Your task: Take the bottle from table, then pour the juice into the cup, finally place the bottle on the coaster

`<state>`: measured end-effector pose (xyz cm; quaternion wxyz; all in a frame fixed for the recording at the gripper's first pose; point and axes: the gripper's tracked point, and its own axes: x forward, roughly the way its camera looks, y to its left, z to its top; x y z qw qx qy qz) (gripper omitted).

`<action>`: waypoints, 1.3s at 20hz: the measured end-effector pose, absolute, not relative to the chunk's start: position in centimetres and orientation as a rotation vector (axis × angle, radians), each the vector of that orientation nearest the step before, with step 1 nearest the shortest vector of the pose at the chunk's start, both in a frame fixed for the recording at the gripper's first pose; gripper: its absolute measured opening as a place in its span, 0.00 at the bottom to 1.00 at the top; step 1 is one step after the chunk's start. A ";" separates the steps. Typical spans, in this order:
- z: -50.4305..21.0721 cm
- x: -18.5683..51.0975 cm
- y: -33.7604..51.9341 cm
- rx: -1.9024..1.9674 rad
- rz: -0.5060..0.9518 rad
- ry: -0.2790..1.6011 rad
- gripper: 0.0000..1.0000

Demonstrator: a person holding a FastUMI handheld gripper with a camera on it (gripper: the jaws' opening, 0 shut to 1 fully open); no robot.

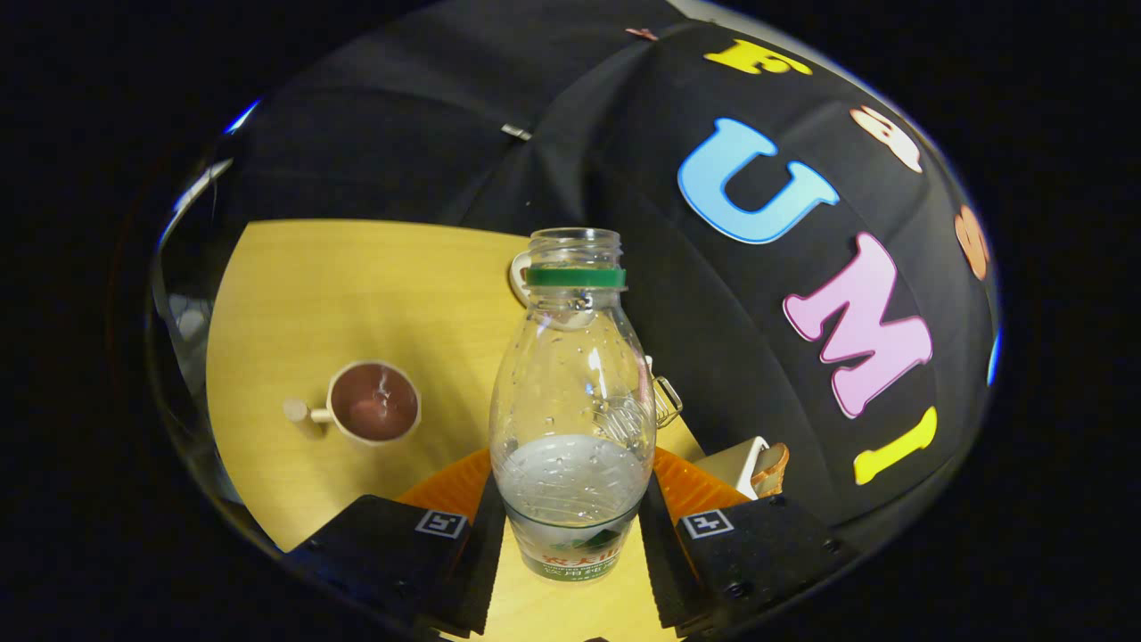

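The bottle stands upright between the 2 fingers of the gripper, clear plastic, uncapped, with a green ring under its open mouth. A little cloudy liquid sits in its lower part, and droplets cling to the inside wall above that level. A label wraps the base, low between the fingers.

The gripper is closed to the bottle's width: the finger at 9 o'clock of the bottle and the other finger at 3 o'clock each press against its lower body, so it is held. Each finger carries a small square marker on its upper face.

Just behind the bottle's base, showing on both sides of it at 9 and 3 o'clock, lies an orange ribbed coaster. Whether the bottle's foot touches the coaster or the table cannot be told.

At 9 o'clock of the bottle, well apart from it, a cup stands on the yellow wooden table, its handle pointing away from the bottle; it holds dark liquid.

At 12 o'clock, behind the bottle's neck, part of a pale rounded thing peeks out; too hidden to name. At 3 o'clock, a small metal clip shows beside the bottle's shoulder, and at 4 o'clock a white box-like thing with a brown edge lies at the table's rim.
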<state>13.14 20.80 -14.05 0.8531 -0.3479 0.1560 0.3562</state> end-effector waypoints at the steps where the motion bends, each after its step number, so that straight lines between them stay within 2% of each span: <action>1: -13.5 13.5 20.9 -0.673 0.752 0.329 0.72; 11: -10.5 15.1 19.2 -0.253 0.773 0.284 0.72; 16: -10.8 16.4 18.3 -0.178 0.771 0.234 0.72; 26: -16.4 22.3 16.2 -0.013 0.649 0.225 0.73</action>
